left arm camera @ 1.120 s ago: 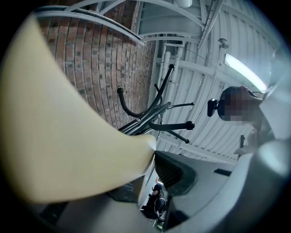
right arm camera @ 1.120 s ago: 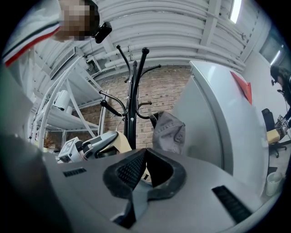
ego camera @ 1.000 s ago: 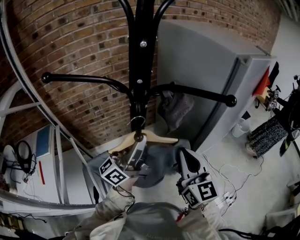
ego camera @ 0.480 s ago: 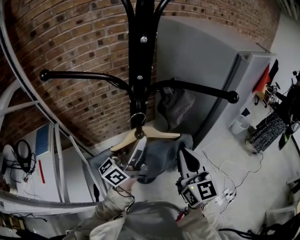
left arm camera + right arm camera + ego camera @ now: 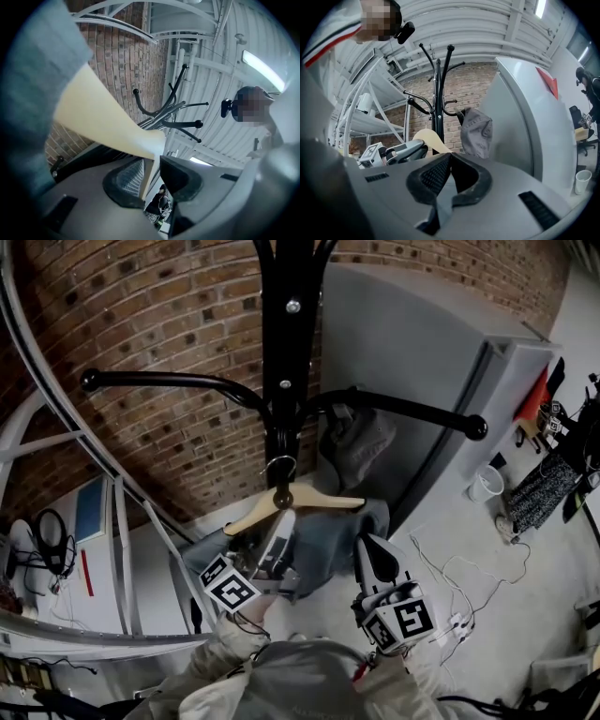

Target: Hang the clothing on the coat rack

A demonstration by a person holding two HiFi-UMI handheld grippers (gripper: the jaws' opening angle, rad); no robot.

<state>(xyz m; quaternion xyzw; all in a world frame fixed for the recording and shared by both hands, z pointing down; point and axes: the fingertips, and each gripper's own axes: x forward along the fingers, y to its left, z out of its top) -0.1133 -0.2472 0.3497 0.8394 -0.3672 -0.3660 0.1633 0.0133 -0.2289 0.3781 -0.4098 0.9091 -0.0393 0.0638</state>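
Left gripper [image 5: 278,531]: clamped on the wooden hanger [image 5: 298,505], just under its neck.
Hanger: long axis runs left to right. Its wire hook [image 5: 280,466] is straight above this gripper, against the coat rack [image 5: 286,352] post and below both arms; whether it has caught is unclear.
Clothing [image 5: 328,545]: draped from the hanger, between the grippers.
Right gripper [image 5: 372,554]: pinching a fold of clothing, farther from the hook.

Pale sleeves [image 5: 221,654]; grey left tool [image 5: 281,518] and right tool [image 5: 371,551] bear black-and-white marker cubes [image 5: 230,585]
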